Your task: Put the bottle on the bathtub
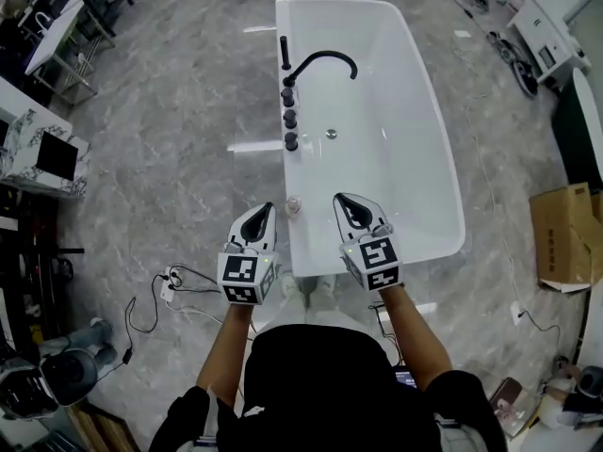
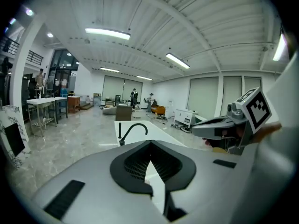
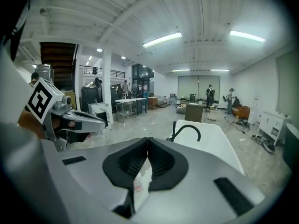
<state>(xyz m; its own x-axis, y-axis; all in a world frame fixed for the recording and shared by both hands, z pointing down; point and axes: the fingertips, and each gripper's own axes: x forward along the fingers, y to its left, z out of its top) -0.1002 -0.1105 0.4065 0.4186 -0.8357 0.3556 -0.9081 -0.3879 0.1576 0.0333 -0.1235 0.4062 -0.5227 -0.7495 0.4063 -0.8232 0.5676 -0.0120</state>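
The bottle stands upright on the near left rim of the white bathtub, between the two tools and touched by neither, so the task looks finished and only the retreat remains. The left tool hovers over the floor just beside the tub's outer wall. Its own view shows the jaw tips pressed together with nothing caught in them, only white tub showing through the hollow behind the tips. The right tool hangs over the near end of the basin, likewise closed at the tips and empty. Through the gap below its jaws a small pale container with a reddish label shows, probably that same bottle seen from the side rather than anything held. Any next move calls only for drawing both tools back toward the body without brushing the bottle, which sits on a narrow ledge and would likely tip at a nudge. The rim is smooth and glossy, and a black arched faucet with a row of black knobs stands farther along the same side. The room is a large open hall with a grey marbled floor, strip lights overhead, a cardboard box to the right, and a power strip with cables to the left.
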